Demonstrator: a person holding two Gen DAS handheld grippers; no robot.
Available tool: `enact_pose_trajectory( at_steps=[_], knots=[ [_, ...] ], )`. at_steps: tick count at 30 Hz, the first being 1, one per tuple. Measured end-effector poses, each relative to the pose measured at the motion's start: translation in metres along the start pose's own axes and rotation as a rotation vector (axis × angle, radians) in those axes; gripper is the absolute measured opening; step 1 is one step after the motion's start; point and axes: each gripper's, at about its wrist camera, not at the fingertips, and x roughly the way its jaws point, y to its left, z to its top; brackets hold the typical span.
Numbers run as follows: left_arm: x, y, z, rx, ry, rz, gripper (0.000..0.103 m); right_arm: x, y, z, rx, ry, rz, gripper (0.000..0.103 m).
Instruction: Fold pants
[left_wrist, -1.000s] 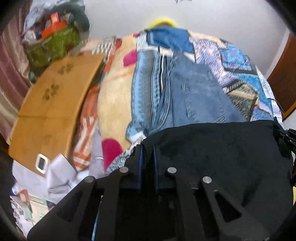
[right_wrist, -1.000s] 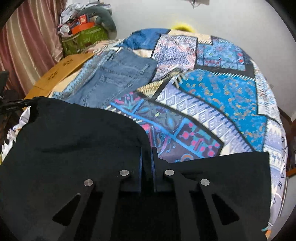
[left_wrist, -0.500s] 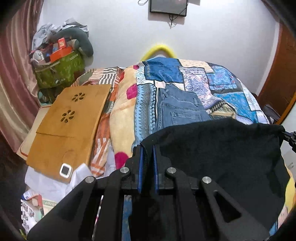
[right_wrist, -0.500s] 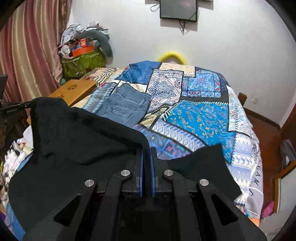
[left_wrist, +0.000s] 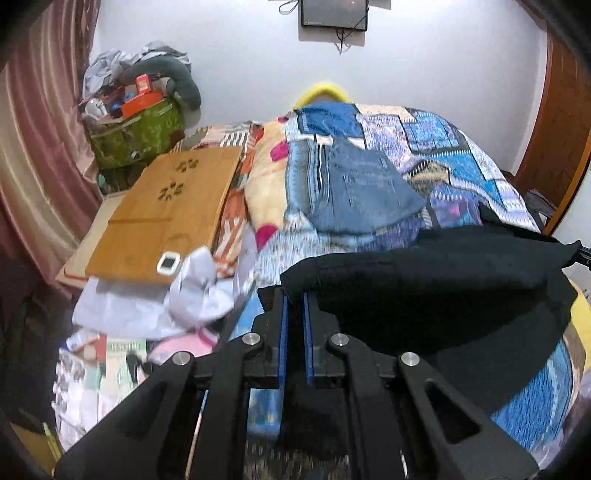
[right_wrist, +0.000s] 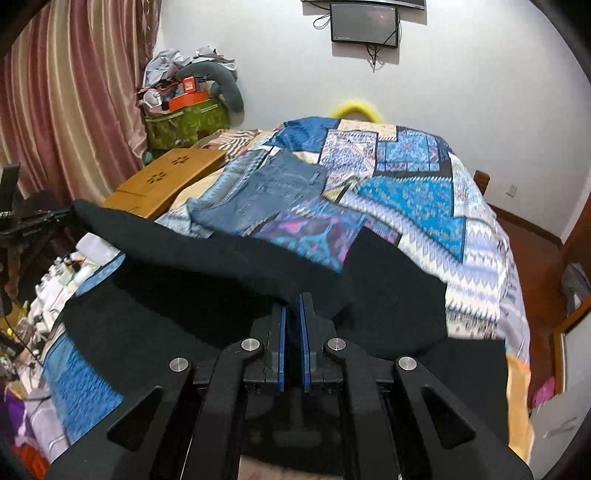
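I am clamping the left gripper (left_wrist: 293, 295) on one corner of the black pants (left_wrist: 436, 280) and the right gripper (right_wrist: 291, 301) on the other, jaws pressing together on the cloth; the pants are hanging stretched between them over the near end of the patchwork bedspread (right_wrist: 424, 199), folded jeans (right_wrist: 266, 188) lying farther up

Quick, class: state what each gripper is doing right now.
Left gripper: shut on the black pants.
Right gripper: shut on the black pants.
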Motion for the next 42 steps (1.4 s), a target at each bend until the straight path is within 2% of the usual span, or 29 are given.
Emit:
enact_pose_trajectory(
  at_steps=[8,10,14,18,22,23,25,26,27,28,31,33,36,42],
  knots=[
    [0.007,0.004,-0.070,-0.046,0.123,-0.014,0.004,0.001,0.015,-0.046,0.025,0.064,0.017,0.006],
    [0.012,0.004,-0.082,-0.060,0.149,-0.011,0.000,0.004,0.015,-0.055,0.042,0.080,0.022,0.006],
    [0.021,0.010,-0.102,-0.110,0.205,-0.033,0.000,0.008,0.015,-0.067,0.065,0.099,0.033,0.006],
    [0.014,0.010,-0.102,-0.094,0.195,-0.024,0.000,0.005,0.017,-0.068,0.053,0.111,0.039,0.010],
    [0.000,0.005,-0.083,-0.048,0.151,-0.005,0.004,-0.004,0.018,-0.063,0.023,0.146,0.031,0.011],
    [-0.004,0.002,-0.075,-0.039,0.139,-0.005,0.009,-0.008,0.017,-0.061,0.018,0.143,0.031,0.012],
    [-0.007,-0.003,-0.060,-0.029,0.120,-0.002,0.031,-0.014,0.013,-0.055,0.012,0.136,0.029,0.016],
    [-0.008,-0.006,-0.053,-0.024,0.106,0.002,0.052,-0.018,0.010,-0.051,0.014,0.127,0.027,0.019],
    [-0.009,-0.008,-0.047,-0.020,0.090,0.006,0.067,-0.021,0.007,-0.047,0.019,0.115,0.022,0.023],
    [-0.010,-0.012,-0.040,-0.014,0.071,0.006,0.070,-0.023,0.005,-0.043,0.023,0.107,0.017,0.026],
    [-0.009,-0.028,-0.016,0.030,0.033,-0.010,0.073,-0.027,-0.006,-0.028,0.045,0.064,-0.018,0.045],
    [-0.006,-0.040,-0.002,0.061,0.010,-0.014,0.083,-0.027,-0.018,-0.016,0.076,0.035,-0.038,0.059],
    [0.000,-0.057,0.017,0.094,-0.017,-0.024,0.093,-0.018,-0.033,0.000,0.106,0.011,-0.063,0.072],
    [0.026,-0.089,0.051,0.129,-0.023,-0.082,0.097,0.029,-0.063,0.029,0.154,0.054,-0.047,0.073]
  ],
)
